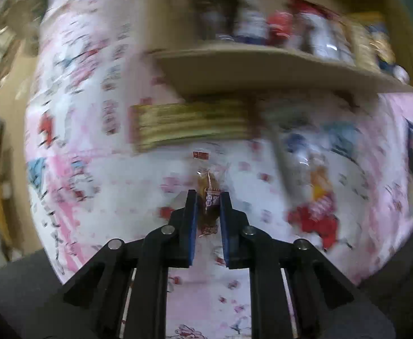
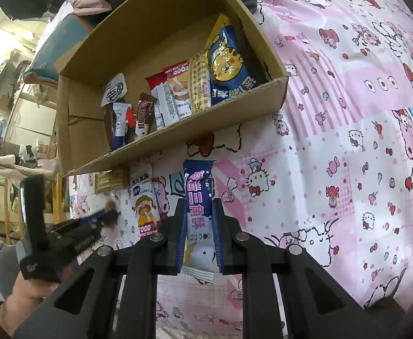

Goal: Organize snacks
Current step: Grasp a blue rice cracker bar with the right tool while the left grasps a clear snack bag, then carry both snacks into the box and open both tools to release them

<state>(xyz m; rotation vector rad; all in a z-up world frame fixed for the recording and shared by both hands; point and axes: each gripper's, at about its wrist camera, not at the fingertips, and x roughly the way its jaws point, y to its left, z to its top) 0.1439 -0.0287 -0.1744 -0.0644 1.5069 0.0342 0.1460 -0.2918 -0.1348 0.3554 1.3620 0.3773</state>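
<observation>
Left hand-held gripper — straight down, clamping candy

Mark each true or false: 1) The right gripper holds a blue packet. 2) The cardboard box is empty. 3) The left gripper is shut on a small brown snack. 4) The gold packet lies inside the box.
1) True: the right gripper is shut on the blue packet.
2) False: the box holds several snack packets.
3) True: the left gripper clamps the brown snack.
4) False: the gold packet lies on the pink sheet, outside the box.
</observation>
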